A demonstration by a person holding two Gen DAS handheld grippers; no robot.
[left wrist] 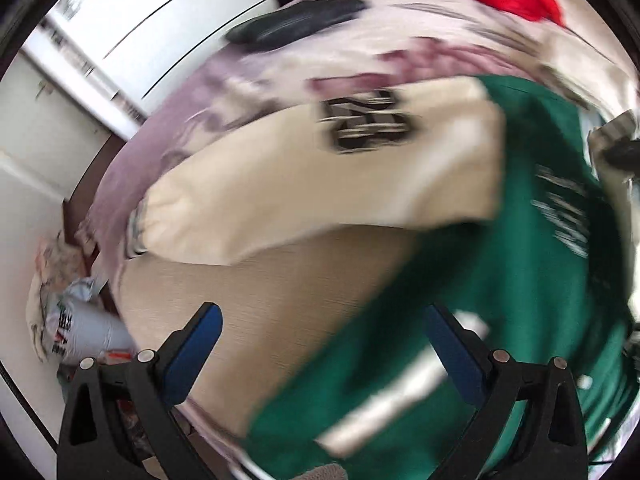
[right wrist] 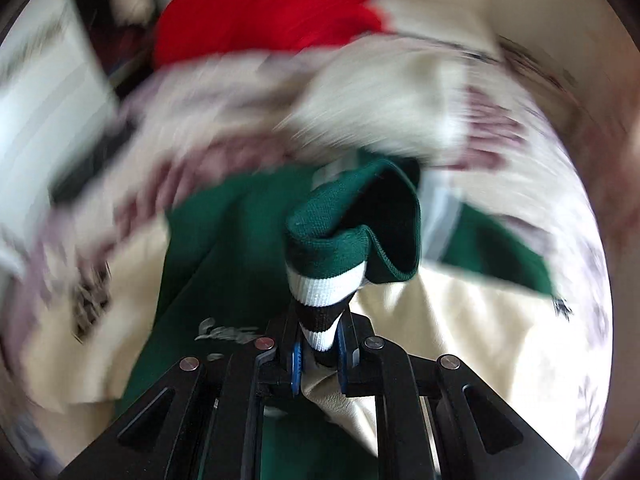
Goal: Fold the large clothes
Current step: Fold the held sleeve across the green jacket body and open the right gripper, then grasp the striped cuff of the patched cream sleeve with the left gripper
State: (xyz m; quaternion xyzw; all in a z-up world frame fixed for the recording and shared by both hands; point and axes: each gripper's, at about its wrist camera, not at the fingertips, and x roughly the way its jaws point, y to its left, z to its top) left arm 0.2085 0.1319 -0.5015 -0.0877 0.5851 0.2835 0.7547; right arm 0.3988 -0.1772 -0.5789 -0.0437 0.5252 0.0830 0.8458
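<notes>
My right tongs [right wrist: 319, 354] are clamped on the striped ribbed band [right wrist: 320, 288] of the green jacket [right wrist: 224, 240], white and dark stripes pinched between the blue pads, with the green knit bunching up just past the tips. My left tongs [left wrist: 320, 348] stand wide apart and hold nothing; between their fingers I look down on the jacket's green body and one cream sleeve [left wrist: 320, 184] with a black number patch [left wrist: 368, 120], draped over a tan surface [left wrist: 256, 320]. The jacket lies spread and rumpled on the flowered bedspread [left wrist: 240, 80], cream sleeves out to the sides. I judge I am partway through a fold, carrying the hem or cuff over with the right side, though both views are smeared and I cannot tell which edge it is. To do this well I would keep the right grip firm on the thick band, lift it high enough that the cloth clears itself, and bring the left tongs onto the matching edge so the fold lands square, not skewed. Farther off sit a dark flat thing [left wrist: 296, 24] on the bedspread and something red [right wrist: 272, 12] at its far end. I see no box or basket; only white bags [left wrist: 76, 324] on the floor beside the bed, contents hidden.
</notes>
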